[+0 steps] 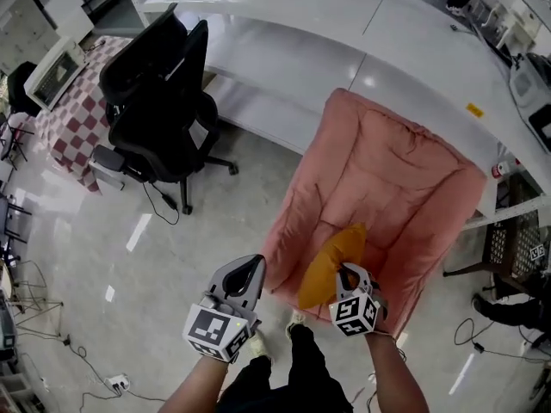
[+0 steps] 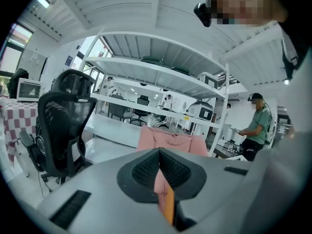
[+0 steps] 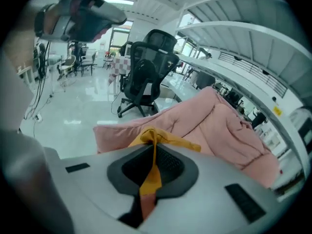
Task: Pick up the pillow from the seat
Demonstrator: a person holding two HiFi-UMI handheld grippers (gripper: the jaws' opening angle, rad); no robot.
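One yellow pillow point(image 1: 330, 263) is held up over the front of the pink seat point(image 1: 405, 179), w/ a fold of its fabric pinched in the right gripper point(image 1: 347, 274), whose jaws are clamped tight on it. Left gripper point(image 1: 254, 269) is just beside the pillow on its left side, jaws together w/ nothing between them, not touching the pillow. Black office chair point(image 1: 159, 101) stands well apart at left, near a checked cloth point(image 1: 82, 114). Long white desk point(image 1: 284, 58) runs behind the seat. Person in green shirt point(image 2: 257, 126) stands in the bkgd.
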